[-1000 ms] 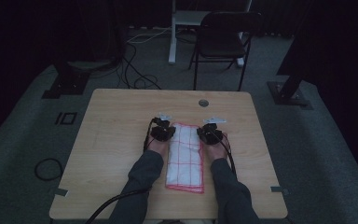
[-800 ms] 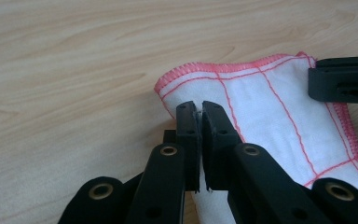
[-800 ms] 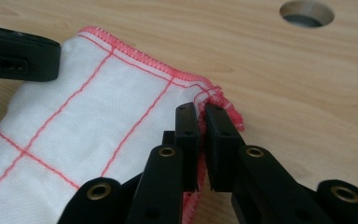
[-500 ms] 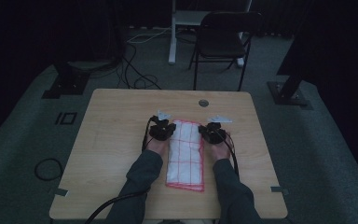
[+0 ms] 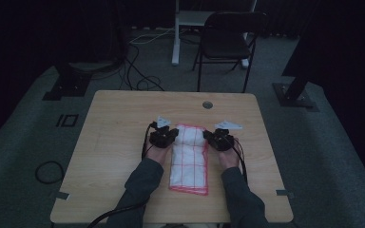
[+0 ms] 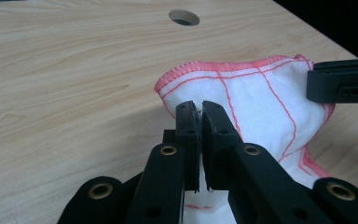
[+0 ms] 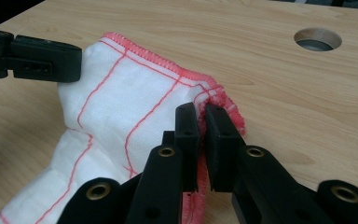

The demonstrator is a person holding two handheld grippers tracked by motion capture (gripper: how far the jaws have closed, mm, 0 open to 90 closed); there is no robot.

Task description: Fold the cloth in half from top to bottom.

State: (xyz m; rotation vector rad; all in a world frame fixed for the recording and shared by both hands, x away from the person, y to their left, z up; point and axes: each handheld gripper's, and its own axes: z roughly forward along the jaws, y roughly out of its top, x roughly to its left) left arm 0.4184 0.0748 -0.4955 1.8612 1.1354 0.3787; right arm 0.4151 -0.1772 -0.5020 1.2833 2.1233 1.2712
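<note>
High view shows the wooden table (image 5: 123, 142) in front of me, with a round cable hole (image 5: 207, 104) near its far edge. On the table lies a white cloth with red lines (image 5: 188, 159), folded in a long strip that runs from the near edge toward the middle. My two forearms come in on both sides of it. My left hand-held gripper (image 6: 200, 114) is pressed together on the far left corner of the cloth, and its jaws pinch the red hem. My right hand-held gripper (image 7: 203, 119) pinches the far right corner in the same way. Between the two corners the far end of the cloth is lifted a little from the table.
</note>
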